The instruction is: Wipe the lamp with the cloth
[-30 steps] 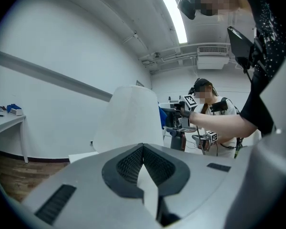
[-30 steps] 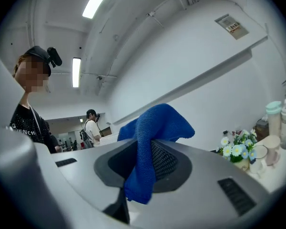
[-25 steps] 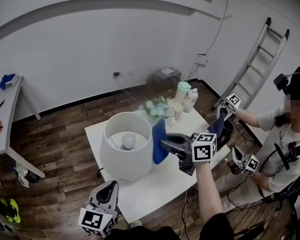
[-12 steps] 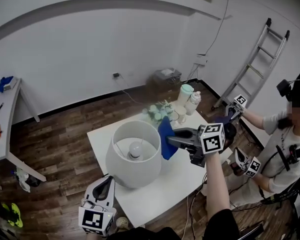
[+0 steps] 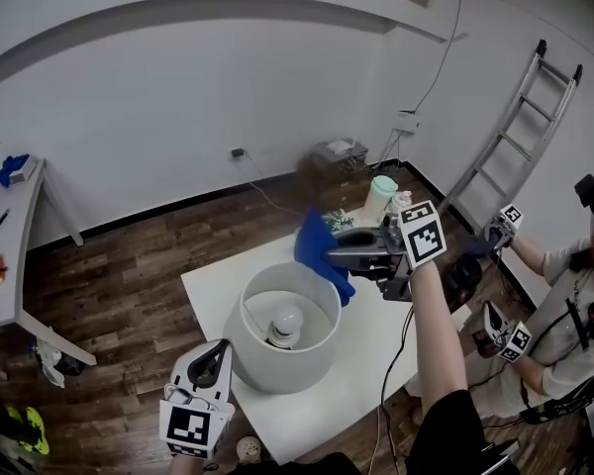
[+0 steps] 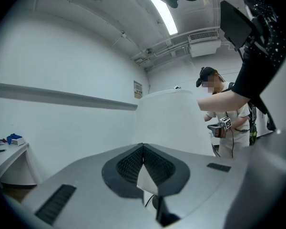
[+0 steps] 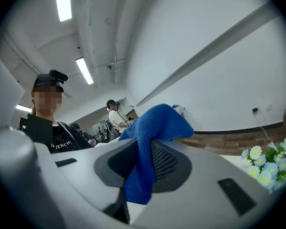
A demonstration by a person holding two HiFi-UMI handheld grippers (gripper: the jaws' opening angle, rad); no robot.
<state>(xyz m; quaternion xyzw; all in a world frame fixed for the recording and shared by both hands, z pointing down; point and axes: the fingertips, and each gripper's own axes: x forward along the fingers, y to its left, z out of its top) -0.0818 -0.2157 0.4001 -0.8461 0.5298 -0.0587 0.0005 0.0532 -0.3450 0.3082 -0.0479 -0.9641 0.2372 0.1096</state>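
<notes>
My right gripper [image 5: 333, 258] pinched the cloth [image 5: 315, 237] over the lamp [image 5: 277, 369] rim, left gripper [image 5: 211, 372] closed, empty; wiping looked underway, next needed shade contact

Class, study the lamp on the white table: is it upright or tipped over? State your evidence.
Upright. The lamp stands on the table; its open top faces upward with the bulb showing inside.

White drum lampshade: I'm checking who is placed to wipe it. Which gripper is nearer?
Right, it seems. The right gripper holds the blue cloth at the far rim of the white drum lampshade. The left gripper hangs shut and empty off its near side.
</notes>
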